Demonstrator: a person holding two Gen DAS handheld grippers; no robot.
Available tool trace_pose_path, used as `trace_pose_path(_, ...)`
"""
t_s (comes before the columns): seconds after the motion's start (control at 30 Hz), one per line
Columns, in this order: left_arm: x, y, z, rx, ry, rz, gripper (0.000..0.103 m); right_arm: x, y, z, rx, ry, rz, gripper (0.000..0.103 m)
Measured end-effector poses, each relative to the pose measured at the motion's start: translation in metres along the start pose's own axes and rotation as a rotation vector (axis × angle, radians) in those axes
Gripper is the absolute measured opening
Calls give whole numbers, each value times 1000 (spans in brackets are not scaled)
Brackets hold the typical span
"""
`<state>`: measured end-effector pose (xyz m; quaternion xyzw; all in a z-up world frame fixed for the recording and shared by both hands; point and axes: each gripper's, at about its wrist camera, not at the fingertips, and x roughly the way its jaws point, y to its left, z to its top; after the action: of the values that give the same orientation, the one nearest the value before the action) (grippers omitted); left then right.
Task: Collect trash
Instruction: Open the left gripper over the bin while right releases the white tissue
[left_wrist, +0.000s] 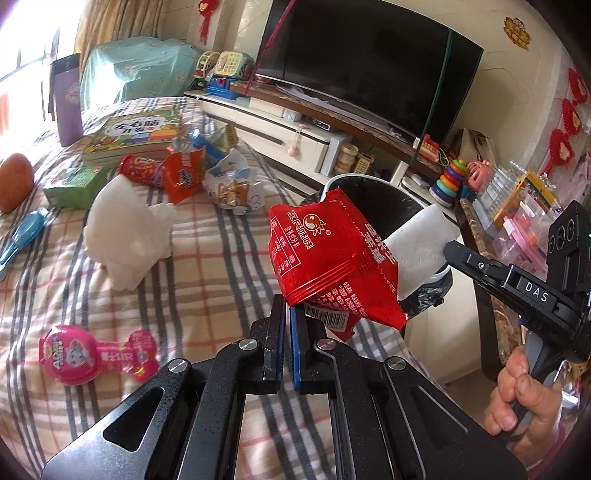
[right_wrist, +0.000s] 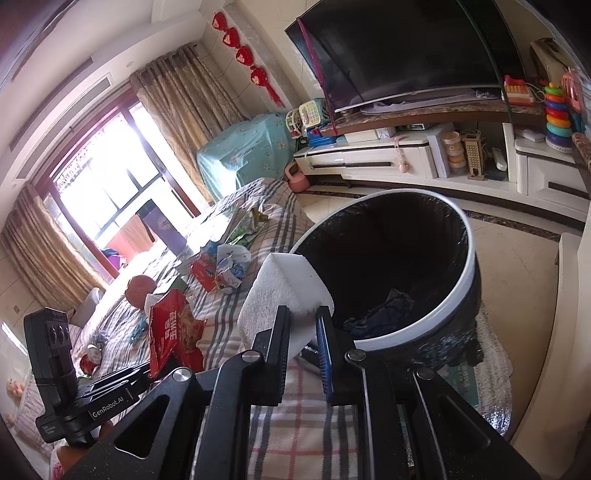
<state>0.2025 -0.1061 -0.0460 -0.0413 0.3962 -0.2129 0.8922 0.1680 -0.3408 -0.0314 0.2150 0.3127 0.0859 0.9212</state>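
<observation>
My left gripper (left_wrist: 290, 310) is shut on the lower edge of a red snack packet (left_wrist: 332, 258), which it holds up above the striped bed. In the right wrist view the same packet (right_wrist: 173, 332) hangs at the lower left. My right gripper (right_wrist: 303, 321) is shut on a folded white tissue (right_wrist: 284, 291), right beside the near rim of the black-lined trash bin (right_wrist: 469, 273). From the left wrist view, the tissue (left_wrist: 421, 243) and right gripper (left_wrist: 448, 254) sit in front of the bin (left_wrist: 351, 177), just right of the packet.
On the bed lie a crumpled white tissue (left_wrist: 125, 229), a pink candy wrapper (left_wrist: 92, 354), orange-red wrappers (left_wrist: 181, 173), a white-and-blue wrapper (left_wrist: 232, 188), books (left_wrist: 136, 136), a green box (left_wrist: 74, 184) and a blue spoon (left_wrist: 22, 236). A TV cabinet (right_wrist: 369, 158) stands behind the bin.
</observation>
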Motion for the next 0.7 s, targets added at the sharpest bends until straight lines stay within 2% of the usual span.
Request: trace_pose_path(0.7,39,-46,39,94,18,-42,2,-11,-47,30,37,-45,-93,14)
